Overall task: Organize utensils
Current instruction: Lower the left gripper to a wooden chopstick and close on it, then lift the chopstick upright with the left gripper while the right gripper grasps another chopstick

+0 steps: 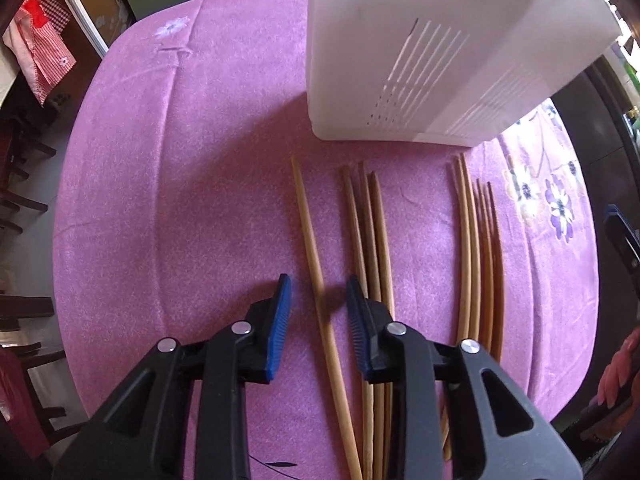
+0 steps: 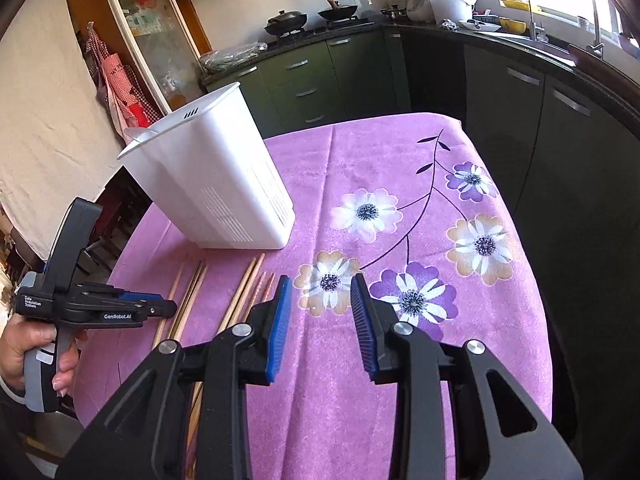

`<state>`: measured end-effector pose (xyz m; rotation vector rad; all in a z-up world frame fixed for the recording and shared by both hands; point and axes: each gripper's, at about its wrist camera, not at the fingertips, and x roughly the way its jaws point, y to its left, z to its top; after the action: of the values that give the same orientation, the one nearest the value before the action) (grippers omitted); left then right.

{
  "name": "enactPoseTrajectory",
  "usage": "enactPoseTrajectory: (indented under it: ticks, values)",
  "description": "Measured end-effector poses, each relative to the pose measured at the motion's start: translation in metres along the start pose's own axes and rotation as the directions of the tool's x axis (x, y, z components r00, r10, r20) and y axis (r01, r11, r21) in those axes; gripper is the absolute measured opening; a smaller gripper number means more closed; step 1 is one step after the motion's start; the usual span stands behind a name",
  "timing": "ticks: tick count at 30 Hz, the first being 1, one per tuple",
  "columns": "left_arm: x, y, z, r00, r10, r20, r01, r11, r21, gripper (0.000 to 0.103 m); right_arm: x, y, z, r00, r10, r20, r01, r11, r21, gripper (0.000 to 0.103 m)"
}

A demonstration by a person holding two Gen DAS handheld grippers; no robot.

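Left gripper (image 1: 318, 294) jaws apart, straddling 1 lone chopstick (image 1: 316, 264), untouched: light, stiff, slippery; pinch mid-shaft. White holder (image 1: 420, 52) at 1 o'clock. Right gripper (image 2: 320, 290) jaws apart, empty.

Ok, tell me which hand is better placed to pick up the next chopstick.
Left. The left gripper hangs right over the single chopstick, which lies between its open jaws. The right gripper is open over bare tablecloth, off to the side of the chopsticks.

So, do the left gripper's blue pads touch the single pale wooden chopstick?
Apart. The left wrist view shows purple cloth between each pad and the chopstick.
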<state>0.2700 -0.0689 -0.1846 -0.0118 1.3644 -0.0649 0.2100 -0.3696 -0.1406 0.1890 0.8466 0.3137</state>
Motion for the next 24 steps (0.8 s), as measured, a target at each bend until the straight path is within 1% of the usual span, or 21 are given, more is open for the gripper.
enactPoseTrajectory:
  ticks: [3,4,5,6,8,9,12,15,18,20,22,24]
  values:
    - [0.004,-0.006,0.005,1.0,0.028,-0.007,-0.028,1.0,0.005,0.021,0.001,0.0,-0.001,1.0,0.006,-0.005,-0.006,1.0,-0.001,0.031]
    - [0.005,-0.009,0.006,0.999,0.043,-0.004,-0.043,0.999,0.011,0.018,0.001,0.0,-0.001,1.0,0.005,-0.008,-0.005,1.0,-0.002,0.032]
    - [0.006,-0.012,0.007,0.999,0.051,0.0,-0.051,0.999,0.017,0.018,0.001,-0.001,-0.001,1.0,0.007,-0.011,-0.007,1.0,0.0,0.034]
    - [0.007,-0.013,0.007,0.999,0.053,0.003,-0.053,0.998,0.019,0.016,0.001,-0.001,-0.002,1.0,0.008,-0.014,-0.008,1.0,0.001,0.036]
    - [0.008,-0.016,0.007,0.999,0.051,0.008,-0.052,0.998,0.023,0.009,0.001,-0.001,-0.003,1.0,0.007,-0.017,-0.007,1.0,0.001,0.036]
    - [0.008,-0.017,0.006,0.999,0.052,0.012,-0.052,0.998,0.024,0.008,0.0,-0.001,-0.003,1.0,0.006,-0.017,-0.006,1.0,0.0,0.036]
    - [0.006,-0.02,0.002,0.998,0.058,0.029,-0.059,0.997,0.04,0.006,-0.003,0.002,-0.005,1.0,0.002,-0.017,-0.002,1.0,-0.006,0.036]
    - [0.005,-0.023,-0.003,0.999,0.043,0.031,-0.045,0.998,0.038,0.006,-0.005,0.003,-0.004,1.0,-0.008,-0.016,0.008,1.0,-0.011,0.036]
    - [0.004,-0.018,-0.007,0.999,0.021,0.035,-0.022,0.999,0.036,0.006,-0.008,0.006,-0.003,1.0,-0.016,-0.015,0.015,1.0,-0.017,0.036]
    - [-0.002,-0.018,-0.009,0.998,0.017,0.058,-0.019,0.999,0.046,0.006,-0.008,0.008,-0.003,1.0,-0.019,-0.015,0.018,1.0,-0.023,0.036]
    - [-0.017,-0.008,-0.013,0.996,0.011,0.088,-0.016,0.998,0.057,0.006,-0.008,0.011,-0.002,1.0,-0.018,-0.018,0.018,0.999,-0.028,0.036]
    - [-0.029,-0.007,-0.015,0.993,-0.003,0.115,-0.004,0.998,0.064,0.006,-0.007,0.014,-0.002,1.0,-0.018,-0.023,0.017,0.999,-0.036,0.036]
